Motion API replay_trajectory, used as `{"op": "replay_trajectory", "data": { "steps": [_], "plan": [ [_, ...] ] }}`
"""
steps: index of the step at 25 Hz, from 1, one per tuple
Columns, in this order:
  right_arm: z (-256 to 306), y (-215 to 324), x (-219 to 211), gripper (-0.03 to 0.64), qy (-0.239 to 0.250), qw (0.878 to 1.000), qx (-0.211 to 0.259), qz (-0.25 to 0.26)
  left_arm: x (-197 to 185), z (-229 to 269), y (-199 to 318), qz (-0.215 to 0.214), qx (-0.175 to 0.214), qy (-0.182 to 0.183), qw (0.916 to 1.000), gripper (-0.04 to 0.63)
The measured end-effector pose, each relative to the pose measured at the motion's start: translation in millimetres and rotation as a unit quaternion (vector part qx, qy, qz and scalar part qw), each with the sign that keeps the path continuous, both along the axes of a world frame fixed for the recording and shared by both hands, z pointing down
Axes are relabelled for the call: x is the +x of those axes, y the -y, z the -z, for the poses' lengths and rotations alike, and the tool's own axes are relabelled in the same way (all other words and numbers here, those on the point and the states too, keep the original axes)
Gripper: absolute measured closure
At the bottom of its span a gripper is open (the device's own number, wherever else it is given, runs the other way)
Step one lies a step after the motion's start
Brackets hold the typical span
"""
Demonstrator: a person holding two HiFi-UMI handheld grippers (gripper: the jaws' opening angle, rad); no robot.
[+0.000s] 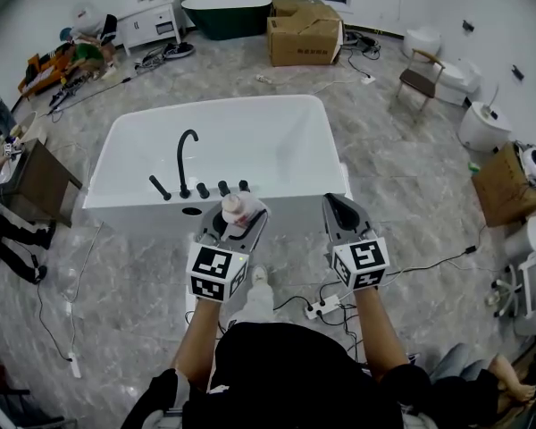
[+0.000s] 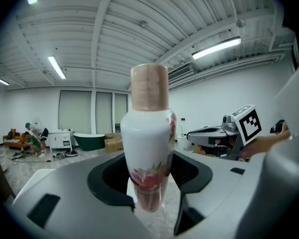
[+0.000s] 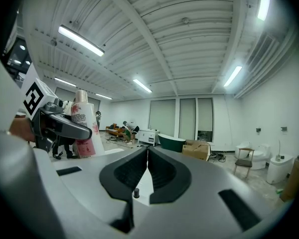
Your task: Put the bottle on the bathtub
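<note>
grey marble-look tile floor (image 1: 411,213). far wall: dark green oval tub (image 1: 225,14) btwn low white cabinet (image 1: 152,21) on its left & big brown cardboard box (image 1: 304,32) on its right. small wooden chair (image 1: 419,79) further right. white power strip (image 1: 322,307) w/ black cables on floor, bottom centre. dark brown side table (image 1: 46,181) at left edge.

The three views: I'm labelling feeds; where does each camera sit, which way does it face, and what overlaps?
Head view: on the person's head, facing steeply down at the bathtub; both forearms, left gripper and right gripper show.
Left gripper view: on the left gripper, facing along its jaws, shut on the bottle; the right gripper shows at right.
Right gripper view: on the right gripper, facing along its shut, empty jaws; the left gripper shows at left.
Shared: all three show the bottle.
</note>
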State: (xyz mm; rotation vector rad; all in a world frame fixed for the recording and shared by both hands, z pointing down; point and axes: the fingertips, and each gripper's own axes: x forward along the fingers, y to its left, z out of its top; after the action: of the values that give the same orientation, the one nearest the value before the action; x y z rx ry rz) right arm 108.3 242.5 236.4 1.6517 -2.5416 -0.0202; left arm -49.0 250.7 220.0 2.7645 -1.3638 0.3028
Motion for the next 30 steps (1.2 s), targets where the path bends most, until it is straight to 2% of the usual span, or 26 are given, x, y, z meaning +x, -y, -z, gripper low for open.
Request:
{"op": "replay_trajectory", "data": {
  "steps": [7, 13, 18, 30],
  "plan": [
    [-5, 66, 0, 0.594, -0.001, 1.0, -0.006, -0.002, 3, -2, 67, -0.005, 0.0, 0.0, 1.0, 0.354],
    [-3, 139, -5, 0.594, -0.002, 1.0, -0.014, -0.006, 5, -2, 137, -0.012, 0.019, 0.043, 0.9988, 0.354],
    [-1, 193, -20, 0.594, -0.004, 1.0, -0.022, -0.012, -6, -3, 192, -0.026, -0.006, 0.025, 0.9993, 0.354],
    [-5, 307, -56, 0.594, -0.007, 0.999, -0.032, -0.028, -45, -2, 310, -0.04, -0.011, 0.01, 0.9991, 0.354]
  ]
}}
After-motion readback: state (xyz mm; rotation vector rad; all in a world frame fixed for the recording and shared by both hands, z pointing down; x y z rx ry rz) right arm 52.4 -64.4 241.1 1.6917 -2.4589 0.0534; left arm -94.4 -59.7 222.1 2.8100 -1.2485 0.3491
